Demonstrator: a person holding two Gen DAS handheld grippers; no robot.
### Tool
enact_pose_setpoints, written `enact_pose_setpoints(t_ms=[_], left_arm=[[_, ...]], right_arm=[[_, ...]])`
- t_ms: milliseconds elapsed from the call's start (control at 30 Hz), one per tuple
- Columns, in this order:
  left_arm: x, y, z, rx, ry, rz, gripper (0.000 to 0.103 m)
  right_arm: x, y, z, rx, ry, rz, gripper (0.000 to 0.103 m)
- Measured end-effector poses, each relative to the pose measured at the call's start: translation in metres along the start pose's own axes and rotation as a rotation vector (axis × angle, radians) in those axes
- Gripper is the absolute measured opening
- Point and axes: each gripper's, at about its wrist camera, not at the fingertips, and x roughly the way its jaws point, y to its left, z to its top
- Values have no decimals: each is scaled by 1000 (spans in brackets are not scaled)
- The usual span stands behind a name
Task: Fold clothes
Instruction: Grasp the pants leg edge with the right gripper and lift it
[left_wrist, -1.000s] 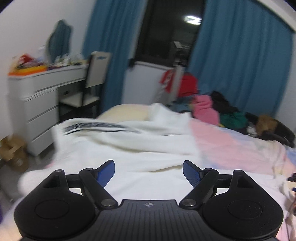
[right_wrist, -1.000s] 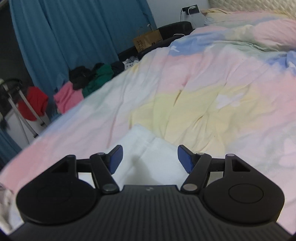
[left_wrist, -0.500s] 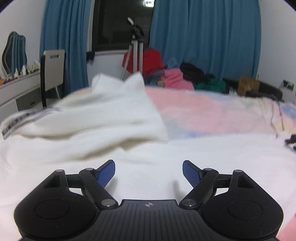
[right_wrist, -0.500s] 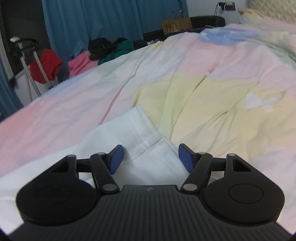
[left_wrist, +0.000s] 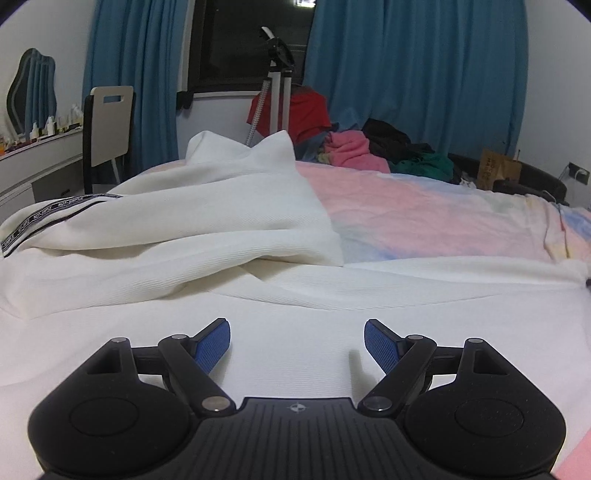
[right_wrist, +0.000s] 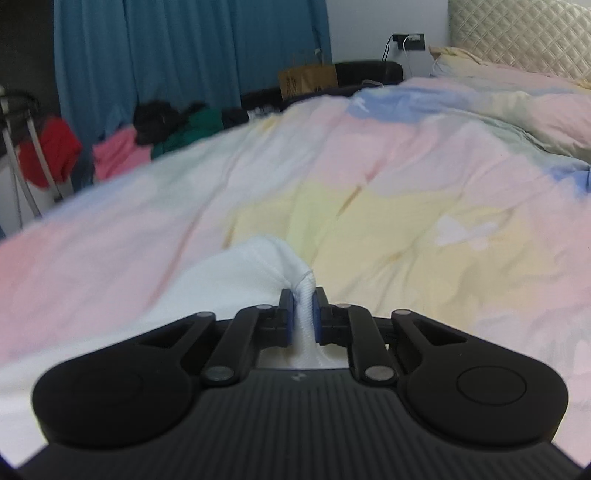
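A white ribbed garment (left_wrist: 207, 236) with a black lettered stripe lies spread and partly bunched on the pastel bedspread (left_wrist: 424, 214). My left gripper (left_wrist: 297, 341) hovers low over its flat white cloth, jaws open with only flat cloth under the gap. In the right wrist view my right gripper (right_wrist: 303, 312) is closing, and its blue pads pinch a raised corner of the white garment (right_wrist: 255, 273) above the bedspread (right_wrist: 406, 229).
A heap of pink, green, black and red clothes (left_wrist: 369, 147) sits at the far end of the bed beside a stand (left_wrist: 275, 85). A chair (left_wrist: 109, 122) and a white dresser (left_wrist: 33, 166) are at the left. Pillows (right_wrist: 517, 77) lie at the right.
My right jaws have closed from wide apart onto the garment's corner, which now stands up between the pads. My left gripper dropped lower over the white cloth and swung right, still open.
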Motion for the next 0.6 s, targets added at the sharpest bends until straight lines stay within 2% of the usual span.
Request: enact_pose_setpoints(t_ms=[133, 233, 267, 300, 500, 600], left_arm=[[-8, 2, 2, 3, -27, 11, 82], [-11, 2, 5, -10, -40, 8, 82], [-12, 1, 5, -9, -44, 9, 82], [-13, 0, 6, -7, -48, 13, 82], [-26, -2, 9, -24, -72, 23, 84], [-33, -1, 12, -55, -84, 35, 86]], right_arm=[[-1, 2, -2, 2, -14, 11, 23], [-15, 6, 1, 3, -55, 26, 40], [-22, 7, 2, 7, -72, 46, 55], [-29, 10, 4, 6, -92, 62, 65], [-77, 50, 14, -55, -185, 194, 67], [-95, 91, 12, -52, -130, 364, 67]])
